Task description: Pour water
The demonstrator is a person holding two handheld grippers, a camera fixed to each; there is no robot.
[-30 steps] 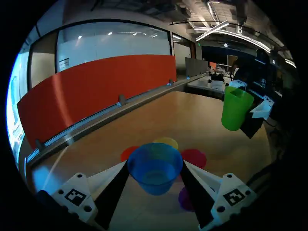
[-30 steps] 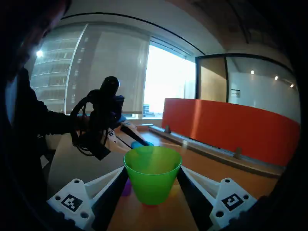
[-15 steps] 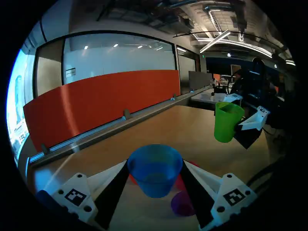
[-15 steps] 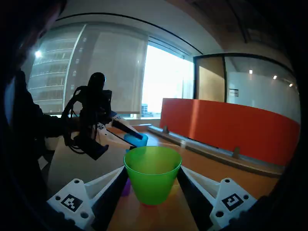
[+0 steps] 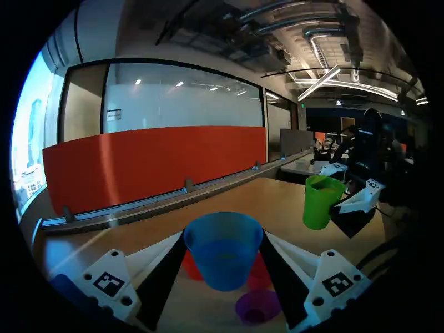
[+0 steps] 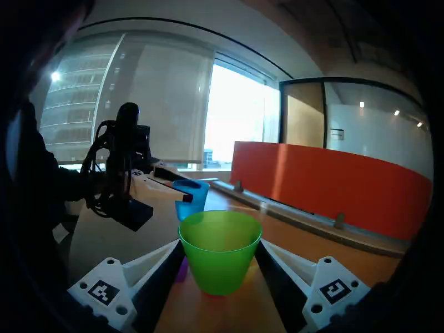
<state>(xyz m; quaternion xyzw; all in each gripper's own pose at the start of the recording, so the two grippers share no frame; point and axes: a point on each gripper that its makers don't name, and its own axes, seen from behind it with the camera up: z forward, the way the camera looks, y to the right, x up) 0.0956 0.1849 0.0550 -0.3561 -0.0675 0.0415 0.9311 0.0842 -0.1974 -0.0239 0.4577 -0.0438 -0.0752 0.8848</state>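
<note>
1. Water appears to stand in the lower part of the blue cup [image 5: 223, 255], which is clenched between the fingers of the left tongs [image 5: 223, 244] and carried upright in the air above the counter [image 5: 244, 200].
2. The green cup [image 6: 220, 252] is gripped in the same way by the right tongs [image 6: 220, 250]. It is held upright with its mouth open (no water can be made out in it).
3. In the right gripper view the blue cup is seen up and to the left beyond the green rim, near it but apart. A purple cup [image 5: 257, 306] and red cups [image 5: 192, 266] are left standing on the counter beneath the blue one.
4. Spillage is judged the main risk. If the blue cup were tipped before its lip is brought over the green mouth, the water would be sent onto the counter or into the cups below.
5. A cup could also be squeezed out of shape or slipped through the fingers, since both are thin, tapered and smooth. A knock of rim against rim could jolt either one loose.
6. Compared with a second ago, the blue cup has been lifted: more of the room and less of the counter is taken in by the left gripper view. In the right gripper view the blue cup has been raised clear of the green rim, where only its edge was seen behind it.
</note>
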